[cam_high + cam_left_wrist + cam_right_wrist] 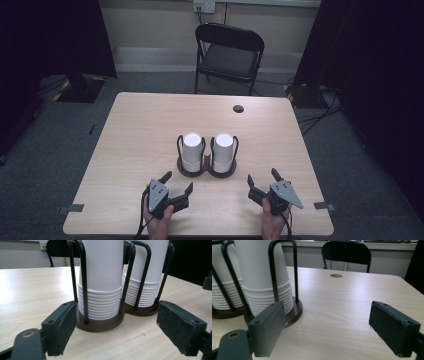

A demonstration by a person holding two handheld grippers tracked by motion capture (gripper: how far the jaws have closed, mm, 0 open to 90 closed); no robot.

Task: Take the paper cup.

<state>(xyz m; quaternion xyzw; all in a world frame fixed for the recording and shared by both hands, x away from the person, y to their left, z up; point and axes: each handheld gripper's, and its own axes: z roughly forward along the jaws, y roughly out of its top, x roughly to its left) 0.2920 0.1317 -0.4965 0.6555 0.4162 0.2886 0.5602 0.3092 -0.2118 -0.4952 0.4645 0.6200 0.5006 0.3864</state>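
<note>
Two stacks of white paper cups, upside down, stand in a brown two-ring holder (pixel 206 172) with black wire loops at the table's middle. The left stack (pixel 192 151) and the right stack (pixel 223 152) sit side by side. My left gripper (pixel 176 184) rests near the front edge, just left of the holder, open with nothing between its jaws. My right gripper (pixel 263 181) lies to the holder's right, also open and empty. In the left gripper view the left stack (pixel 102 277) rises straight ahead of the pads (pixel 61 327). In the right gripper view the right stack (pixel 260 277) stands at the left.
The light wooden table (pixel 140 130) has a round cable hole (pixel 238 108) near its far edge. A black folding chair (pixel 229 55) stands behind it. Dark curtains and stands flank the table on grey carpet. Tape marks sit at the front corners.
</note>
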